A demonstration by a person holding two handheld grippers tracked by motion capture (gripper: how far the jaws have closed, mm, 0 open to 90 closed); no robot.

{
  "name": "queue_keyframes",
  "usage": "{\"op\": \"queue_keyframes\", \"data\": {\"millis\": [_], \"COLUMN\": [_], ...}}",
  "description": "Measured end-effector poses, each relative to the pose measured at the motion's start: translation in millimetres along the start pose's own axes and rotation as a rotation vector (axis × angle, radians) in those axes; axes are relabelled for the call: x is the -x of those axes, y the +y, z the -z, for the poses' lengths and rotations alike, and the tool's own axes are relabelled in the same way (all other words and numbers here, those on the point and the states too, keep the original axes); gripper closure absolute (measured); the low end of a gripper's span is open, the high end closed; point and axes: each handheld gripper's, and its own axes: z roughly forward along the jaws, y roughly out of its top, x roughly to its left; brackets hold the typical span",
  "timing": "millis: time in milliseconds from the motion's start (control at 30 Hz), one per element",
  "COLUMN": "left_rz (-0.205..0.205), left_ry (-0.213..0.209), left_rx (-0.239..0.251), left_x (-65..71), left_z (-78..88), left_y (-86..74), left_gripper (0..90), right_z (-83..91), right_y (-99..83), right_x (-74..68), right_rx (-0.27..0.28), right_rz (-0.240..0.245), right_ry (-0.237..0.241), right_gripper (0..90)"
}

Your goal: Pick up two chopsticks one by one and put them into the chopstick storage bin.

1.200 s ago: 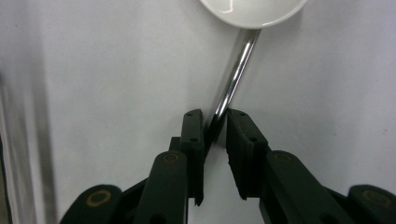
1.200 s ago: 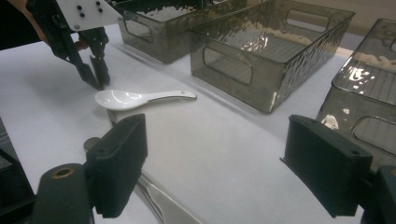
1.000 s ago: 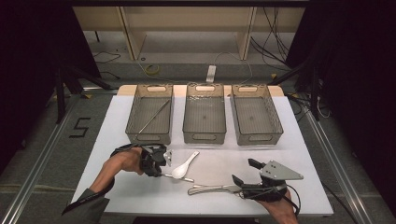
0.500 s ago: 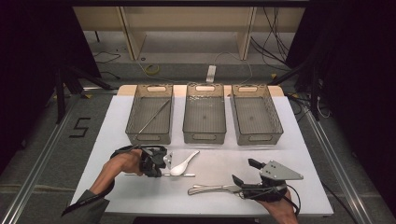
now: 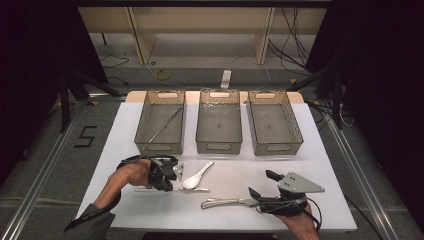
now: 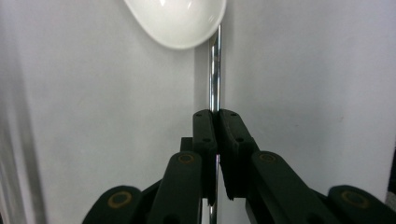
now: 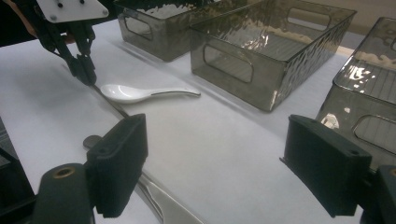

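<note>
- Nearest the front edge of the worktop, toward its right corner, the right claw lies low with its jaws spread wide and nothing between them. It looks parked there in waiting, aimed across the surface rather than at work.
- Just left of that claw, a metal utensil lies flat near the front edge, one end reaching in beside the lower jaw (a ladle or tongs, I can't say which). Nothing grips it, and it seems simply to be awaiting its turn.
- Further in, left of centre, the left claw is clenched on a thin metal rod, probably a chopstick, pinching it near one end. The rod runs on along the worktop toward the right, so a low grip at the end looks like the way to lift something so thin.
- A white spoon sits just beyond the rod with its bowl touching or overlapping it, handle angled toward the bins. I'd watch that it isn't dragged along.
- Along the far edge stand three clear bins side by side. The left bin already holds a similar thin rod laid corner to corner, which suggests like goes with like. The middle bin and right bin look empty.
</note>
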Motion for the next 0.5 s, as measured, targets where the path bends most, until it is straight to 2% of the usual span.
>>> {"op": "queue_keyframes", "data": {"millis": [100, 167, 267, 333, 433, 500], "left_rz": [0.002, 0.003, 0.027, 0.070, 0.130, 0.143], "left_ry": [-0.004, 0.000, 0.005, 0.036, 0.065, 0.072], "left_rx": [0.032, 0.037, 0.086, 0.131, 0.167, 0.186], "left_x": [2.1, 3.3, 4.2, 3.0, 1.5, 0.6], "left_z": [4.3, 8.5, 18.7, 27.5, 33.9, 36.0], "left_y": [2.2, 3.9, 6.1, 7.7, 9.4, 10.1], "left_gripper": [85.1, 85.0, 85.0, 85.0, 85.0, 85.0], "right_z": [0.0, 0.0, 0.2, 0.2, 0.5, 0.7], "right_y": [0.0, 0.0, 0.0, 0.0, 0.0, 0.0], "right_x": [-0.1, -0.2, 0.1, 0.1, 0.0, 0.2], "right_rx": [-0.001, -0.002, 0.001, 0.000, 0.001, 0.001], "right_rz": [0.002, 0.004, 0.002, 0.002, 0.004, 0.003], "right_ry": [0.001, 0.000, -0.002, -0.002, -0.002, -0.002], "right_gripper": [22.4, 22.4, 22.4, 22.4, 22.4, 22.4]}}
